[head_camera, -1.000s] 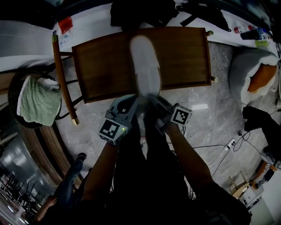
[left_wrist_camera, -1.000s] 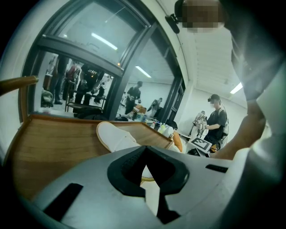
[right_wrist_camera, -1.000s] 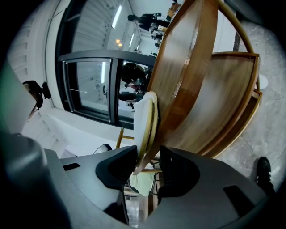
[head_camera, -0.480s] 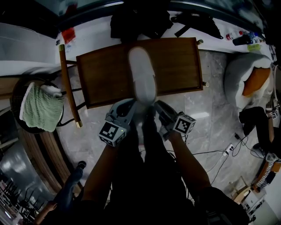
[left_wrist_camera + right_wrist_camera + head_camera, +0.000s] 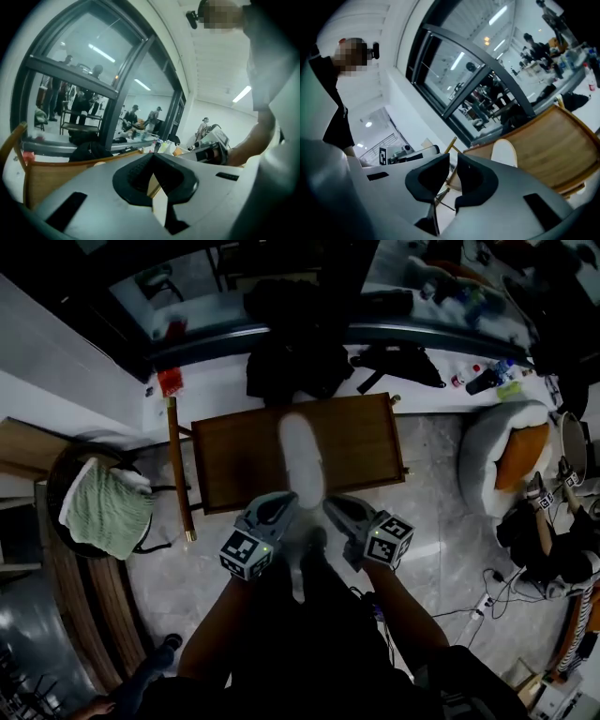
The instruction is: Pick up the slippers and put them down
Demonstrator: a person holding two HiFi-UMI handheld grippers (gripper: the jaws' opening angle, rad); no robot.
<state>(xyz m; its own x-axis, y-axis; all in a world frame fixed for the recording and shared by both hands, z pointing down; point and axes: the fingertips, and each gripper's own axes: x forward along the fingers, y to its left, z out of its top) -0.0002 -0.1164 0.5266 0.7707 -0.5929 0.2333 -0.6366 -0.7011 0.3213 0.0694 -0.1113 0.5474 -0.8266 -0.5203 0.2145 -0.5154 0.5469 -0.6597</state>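
1 slipper (image 5: 302,457) is lying on the chair (image 5: 234,451), seemingly already set down, since neither gripper is holding it — the left gripper (image 5: 153,154) is sitting shut and empty, the right gripper (image 5: 453,159) closing on nothing.

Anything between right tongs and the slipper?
Nothing. In the right gripper view the right tongs, closing and empty, have only air before the white slipper on the wooden seat.

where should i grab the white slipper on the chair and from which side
Probably the near end of the white slipper, at the front edge of the chair seat. It lies flat with its long axis running front to back, so come in from the front, pinching across its narrow width. Toe or heel, I cannot tell.
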